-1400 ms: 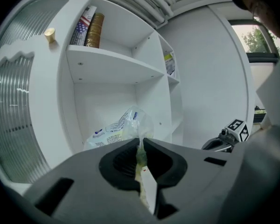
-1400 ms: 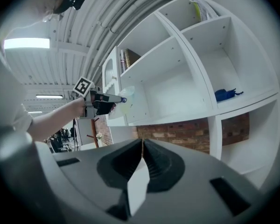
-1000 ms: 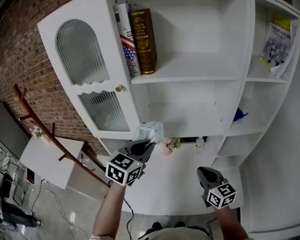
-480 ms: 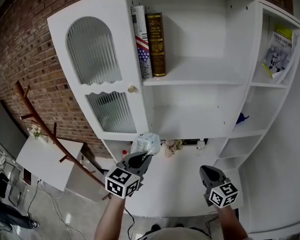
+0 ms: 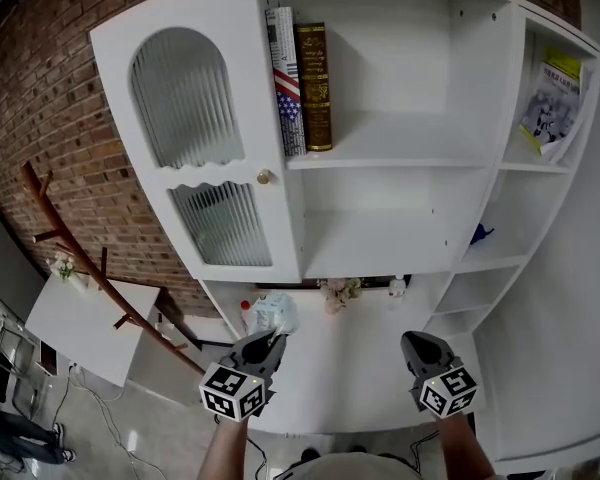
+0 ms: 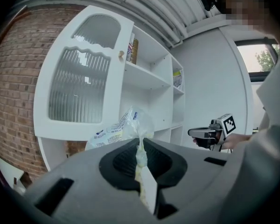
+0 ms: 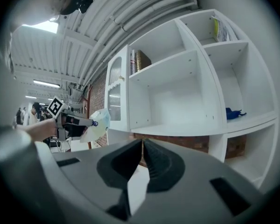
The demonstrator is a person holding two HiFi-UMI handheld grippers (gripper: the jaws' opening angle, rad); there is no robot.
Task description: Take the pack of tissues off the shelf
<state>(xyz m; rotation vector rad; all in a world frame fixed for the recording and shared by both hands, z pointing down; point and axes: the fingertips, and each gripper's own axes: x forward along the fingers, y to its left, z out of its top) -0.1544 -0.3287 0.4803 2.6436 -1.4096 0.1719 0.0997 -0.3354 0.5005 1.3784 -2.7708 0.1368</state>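
The pack of tissues [image 5: 273, 313] is off the shelf and hangs in the air, pinched by its crumpled plastic edge in the closed jaws of the left gripper [image 5: 266, 339]. In the head view it shows just below the ribbed-glass door [image 5: 185, 118] of the white shelf unit [image 5: 400, 138], at the left end of the desk [image 5: 350, 363]. The right gripper [image 5: 413, 341] hovers well apart to the right, jaws together and empty. Two books [image 5: 302, 83] stand upright on an upper shelf.
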